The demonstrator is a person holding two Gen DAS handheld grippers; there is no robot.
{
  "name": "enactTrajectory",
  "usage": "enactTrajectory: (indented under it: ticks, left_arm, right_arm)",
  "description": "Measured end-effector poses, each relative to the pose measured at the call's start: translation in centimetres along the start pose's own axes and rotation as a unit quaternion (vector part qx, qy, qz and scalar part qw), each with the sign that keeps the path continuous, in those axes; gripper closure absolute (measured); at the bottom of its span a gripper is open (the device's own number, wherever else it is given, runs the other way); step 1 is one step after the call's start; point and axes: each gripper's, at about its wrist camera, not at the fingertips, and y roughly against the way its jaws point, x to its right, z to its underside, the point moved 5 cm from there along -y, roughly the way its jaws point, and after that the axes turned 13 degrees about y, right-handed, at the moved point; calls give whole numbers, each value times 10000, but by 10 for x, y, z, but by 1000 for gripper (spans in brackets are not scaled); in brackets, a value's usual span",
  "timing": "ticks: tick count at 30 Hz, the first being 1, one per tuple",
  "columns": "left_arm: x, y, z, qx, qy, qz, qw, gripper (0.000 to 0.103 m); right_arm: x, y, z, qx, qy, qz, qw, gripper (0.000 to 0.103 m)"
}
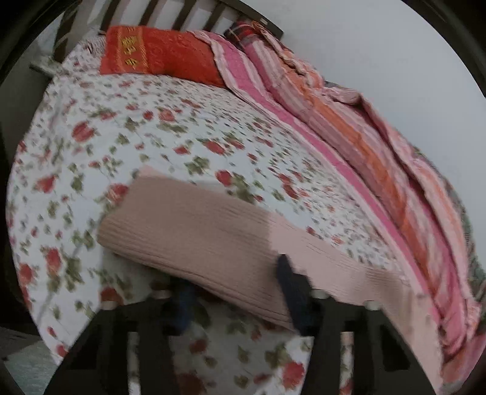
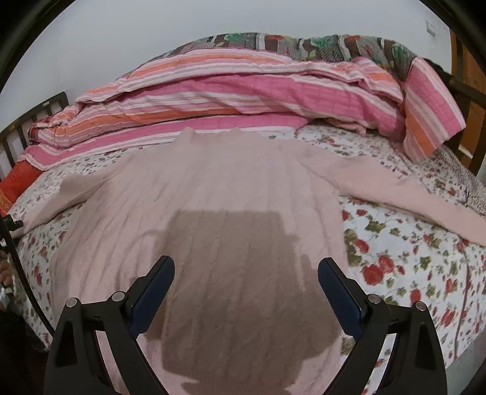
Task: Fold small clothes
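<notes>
Pink ribbed-knit sweater (image 2: 231, 194) spread flat, sleeves out, on floral bedsheet (image 2: 404, 243).

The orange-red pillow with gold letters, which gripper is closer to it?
Left, I'd judge. The left gripper is by the pink knitted sweater's sleeve nearest the orange-red pillow. The right gripper hovers over the sweater's middle.

- I'm working in a home bedroom: a bed under a white quilted bedspread printed with red roses (image 1: 170, 127).
- A dark wooden slatted headboard (image 1: 170, 12), an orange-red pillow (image 1: 158, 54) and a bunched pink-and-orange striped quilt (image 2: 231, 91) confirm it.
</notes>
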Motion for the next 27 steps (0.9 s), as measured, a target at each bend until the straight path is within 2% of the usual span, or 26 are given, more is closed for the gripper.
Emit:
enactTrajectory:
  ticks: [2,6,8,12,16,19,24,27]
  left_arm:
    - [0,4,-5,177,-100,-180,9996,92]
    - [18,25,-9,508,-336,-58,9981,95]
    - [42,39,-9,694,-651,36,9955,96]
    - [101,64,4,815,-1185,451,9886,96]
    - [180,86,35,813,-1872,898,9748,96]
    - [243,99,73,750,-2420,1227,9596,96]
    - [336,105,166,330,-3168,1738,9319,96]
    - [368,106,228,71,-3552,1951,9142,96]
  right_arm:
    - [4,1,0,25,8,17,10000,9]
    - [19,7,2,102,0,128,9999,9]
    - [28,11,3,137,-39,130,9998,9]
    - [45,20,7,270,-131,122,9995,9]
    - [67,28,14,361,-245,165,9989,9]
    - [88,35,22,385,-457,186,9980,9]
    - [122,49,44,390,-854,270,9952,9]
    - [141,57,61,332,-1096,337,9928,9]
